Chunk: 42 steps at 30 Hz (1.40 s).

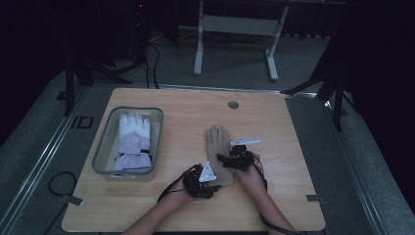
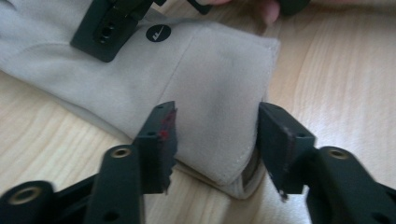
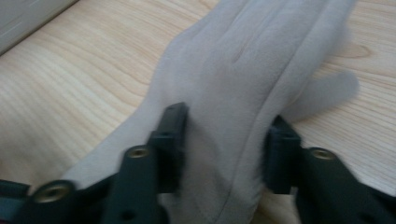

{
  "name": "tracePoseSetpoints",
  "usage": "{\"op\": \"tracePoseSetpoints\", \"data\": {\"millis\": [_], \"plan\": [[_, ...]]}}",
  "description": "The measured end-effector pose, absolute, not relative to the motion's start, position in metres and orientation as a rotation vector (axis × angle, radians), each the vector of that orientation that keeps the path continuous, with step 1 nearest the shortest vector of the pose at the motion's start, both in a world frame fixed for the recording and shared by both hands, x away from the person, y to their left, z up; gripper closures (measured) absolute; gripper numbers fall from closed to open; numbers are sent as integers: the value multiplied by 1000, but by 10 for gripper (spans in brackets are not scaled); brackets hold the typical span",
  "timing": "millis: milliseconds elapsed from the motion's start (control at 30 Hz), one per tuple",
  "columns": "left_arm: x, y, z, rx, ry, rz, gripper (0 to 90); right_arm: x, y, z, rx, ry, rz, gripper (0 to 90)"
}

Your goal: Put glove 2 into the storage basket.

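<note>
My forearms enter from the bottom edge of the high view, cut off at the frame. My left gripper (image 1: 201,182) sits lower centre at the cuff end of the tan glove (image 1: 219,152), and my right gripper (image 1: 238,159) lies just right of it at the glove's middle; from here both hide part of the fabric, and their jaws are too small to make out. In the left gripper view, my left gripper (image 2: 215,140) stands half open, its jaws astride the cuff corner of the tan glove (image 2: 187,88); whether the pads press the cloth I cannot tell. In the right gripper view, my right gripper (image 3: 227,147) likewise straddles the palm of the tan glove (image 3: 252,70), which is blurred, at a middling gap; contact is unclear. Farther left on the wooden table (image 1: 274,122), the grey bin (image 1: 100,154) holds a white glove (image 1: 133,139) lying flat, fingers toward the top of the frame.
</note>
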<state>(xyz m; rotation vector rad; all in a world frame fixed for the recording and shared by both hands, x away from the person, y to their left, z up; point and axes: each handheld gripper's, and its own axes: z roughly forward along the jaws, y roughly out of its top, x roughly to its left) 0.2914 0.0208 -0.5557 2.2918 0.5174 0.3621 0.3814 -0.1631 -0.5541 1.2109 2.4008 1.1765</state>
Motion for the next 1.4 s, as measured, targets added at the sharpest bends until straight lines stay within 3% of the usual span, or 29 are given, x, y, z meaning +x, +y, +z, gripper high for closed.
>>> {"op": "tracePoseSetpoints", "data": {"millis": [67,100,200,300,900,1400], "plan": [[292,20,-555,2297,523,367,530,380,-162,-553,1200,2400,1166,644],[292,19,-554,2310,527,392,642,377,-158,-551,1177,2385,1145,691],[293,19,-553,2312,541,420,767,374,-158,-550,1172,2366,1147,714],[293,20,-552,2305,554,403,798,371,-157,-550,1140,2341,1140,725],[285,31,-520,2272,533,393,820,366,-155,-526,1094,2333,1217,733],[284,57,-487,2273,522,460,820,371,-134,-490,1019,2333,1280,732]]}}
